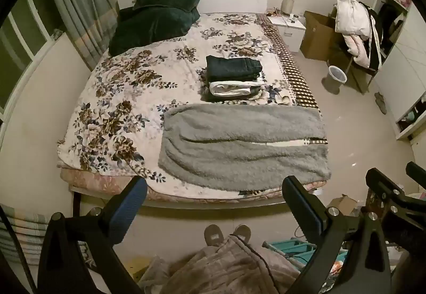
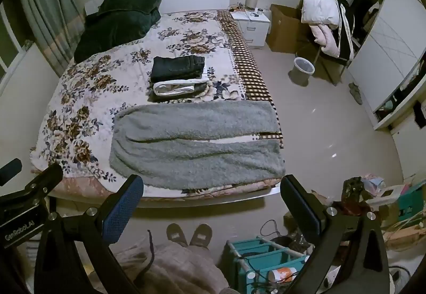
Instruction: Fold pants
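Grey fleece pants (image 1: 245,144) lie flat across the near end of the floral bed (image 1: 127,96), legs side by side pointing right; they also show in the right wrist view (image 2: 197,144). My left gripper (image 1: 214,204) is open and empty, held high above the floor in front of the bed's foot. My right gripper (image 2: 211,203) is open and empty too, beside the left one; its body shows at the right in the left wrist view (image 1: 394,195). Neither touches the pants.
A stack of folded clothes (image 1: 234,78) sits mid-bed behind the pants. Dark green pillows (image 1: 157,16) lie at the headboard. A bin (image 1: 336,75), a cardboard box (image 1: 316,35) and a chair with clothes (image 1: 354,24) stand right. My slippers (image 1: 226,234) and teal crates (image 2: 266,259) are below.
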